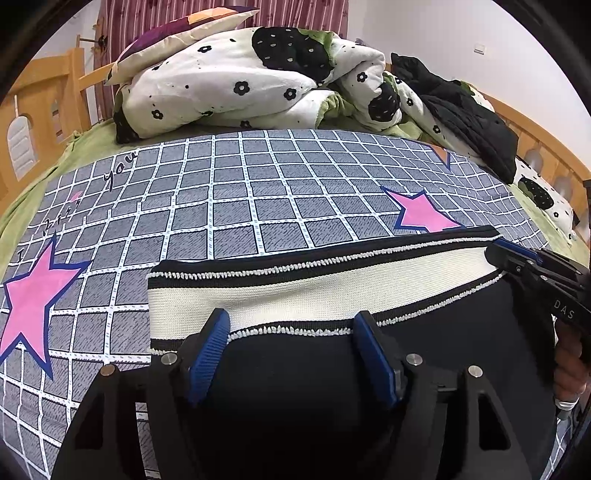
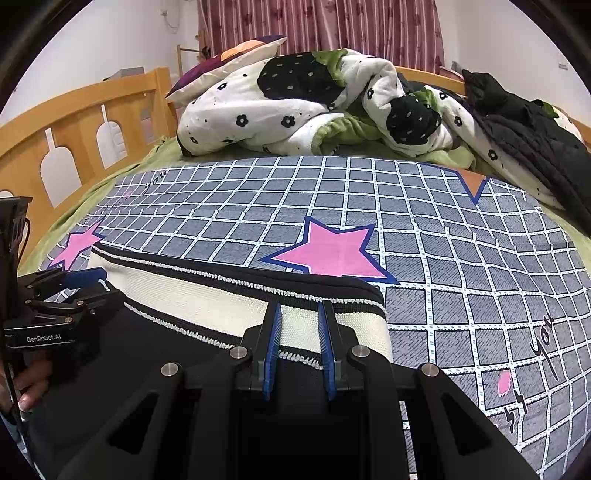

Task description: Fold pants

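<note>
so pants point(image 1: 332, 369) lie flat on the bed point(image 1: 258, 206), waistband point(image 1: 314, 291) away from camera. left tongs point(image 1: 291, 343) gape wide, holding nothing; right tongs point(image 2: 299, 332) nearly closed, pinching the waistband. regrip left corner, then lift both evenly to fold.

Grey checked bedsheet point(image 1: 236, 206) spread flat across the bed, printed with white grid lines, pink stars edged in blue point(image 2: 332, 251) and looping script. At the far end, a crumpled white quilt point(image 1: 236, 92) with black flowers and green lining, heaped against a pillow point(image 1: 177, 40) of purple, orange and cream; just beside the quilt, on the right, a dark jacket point(image 1: 465, 114) lying in a rumpled pile. Around the mattress, a wooden bed frame point(image 2: 74, 122) with arched cut-outs, and behind it a striped maroon curtain point(image 2: 332, 26) between plain white walls point(image 1: 461, 33).
</note>
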Action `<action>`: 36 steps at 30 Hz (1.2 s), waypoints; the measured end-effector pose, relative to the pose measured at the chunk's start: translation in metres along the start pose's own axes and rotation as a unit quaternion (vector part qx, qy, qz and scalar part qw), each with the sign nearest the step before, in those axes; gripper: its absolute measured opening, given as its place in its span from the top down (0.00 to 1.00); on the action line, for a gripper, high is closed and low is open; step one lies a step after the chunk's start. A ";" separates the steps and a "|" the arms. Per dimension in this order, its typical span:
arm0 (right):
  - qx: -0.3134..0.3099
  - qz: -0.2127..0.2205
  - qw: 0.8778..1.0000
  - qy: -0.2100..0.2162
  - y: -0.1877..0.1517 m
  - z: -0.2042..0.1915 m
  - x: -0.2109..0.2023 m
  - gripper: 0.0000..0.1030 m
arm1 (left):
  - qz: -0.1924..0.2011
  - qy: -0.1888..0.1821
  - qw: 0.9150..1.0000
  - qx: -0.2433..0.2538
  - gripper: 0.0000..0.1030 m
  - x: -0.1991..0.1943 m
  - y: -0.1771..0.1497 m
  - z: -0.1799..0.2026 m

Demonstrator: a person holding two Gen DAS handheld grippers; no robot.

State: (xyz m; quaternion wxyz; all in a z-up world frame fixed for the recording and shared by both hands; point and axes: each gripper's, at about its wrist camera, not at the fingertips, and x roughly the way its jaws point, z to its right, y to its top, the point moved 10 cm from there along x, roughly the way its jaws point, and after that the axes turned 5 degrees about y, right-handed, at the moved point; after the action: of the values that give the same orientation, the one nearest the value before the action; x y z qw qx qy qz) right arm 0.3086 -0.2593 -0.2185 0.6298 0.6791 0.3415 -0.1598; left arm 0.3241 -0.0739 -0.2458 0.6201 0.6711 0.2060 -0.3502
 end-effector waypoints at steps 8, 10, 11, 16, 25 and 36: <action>-0.028 -0.014 0.999 -0.021 -0.003 -0.007 -0.008 0.79 | -0.022 0.048 0.997 0.063 0.33 -0.021 -0.017 0.004; -0.017 -0.019 1.000 -0.010 -0.009 -0.007 -0.019 0.77 | -0.046 0.029 0.997 0.055 0.33 -0.036 -0.036 0.004; -0.009 -0.023 1.000 0.000 -0.013 -0.007 -0.026 0.71 | -0.052 0.017 0.997 0.047 0.33 -0.048 -0.048 0.005; -0.015 -0.045 0.998 0.032 -0.043 -0.020 -0.059 0.67 | -0.030 0.002 0.996 0.087 0.33 -0.106 -0.105 0.013; -0.037 -0.046 0.998 0.031 -0.094 -0.045 -0.105 0.67 | -0.038 0.066 0.982 0.172 0.36 -0.159 -0.187 -0.010; -0.017 -0.045 0.998 0.032 -0.112 -0.058 -0.117 0.67 | 0.034 0.079 0.992 0.092 0.84 -0.178 -0.153 -0.020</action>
State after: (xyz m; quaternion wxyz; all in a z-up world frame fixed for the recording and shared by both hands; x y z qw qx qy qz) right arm 0.1383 -0.2375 -0.2169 0.6221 0.6568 0.3949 -0.1601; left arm 0.1007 -0.0043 -0.2221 0.5492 0.7575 0.1985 -0.2920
